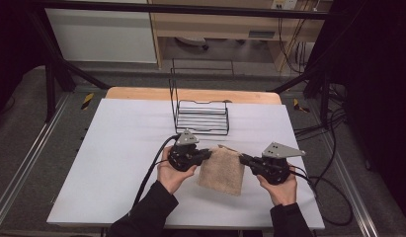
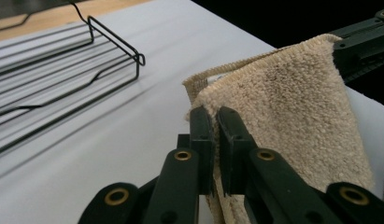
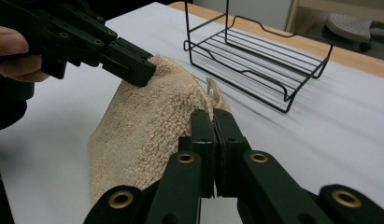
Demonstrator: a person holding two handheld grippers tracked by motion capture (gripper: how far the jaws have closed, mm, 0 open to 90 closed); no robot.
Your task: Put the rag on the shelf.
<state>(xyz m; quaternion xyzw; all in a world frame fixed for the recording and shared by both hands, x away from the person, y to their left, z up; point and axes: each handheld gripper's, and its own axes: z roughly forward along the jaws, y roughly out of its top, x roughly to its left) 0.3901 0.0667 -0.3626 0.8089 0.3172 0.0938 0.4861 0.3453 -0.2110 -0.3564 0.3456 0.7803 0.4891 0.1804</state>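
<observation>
Two grippers, left gripper and right gripper, each pinch a top corner of the tan towel between their fingers, wire rack beyond

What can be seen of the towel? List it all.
The towel is beige terry cloth with a looped pile and a stitched hem, and it looks folded. It hangs between the two grippers, its lower edge down near the white table. The left gripper is shut on one top corner and the right gripper on the other, so the top edge is pulled across. A small white tag shows near the top. It hangs just in front of the wire rack, not touching it.
</observation>
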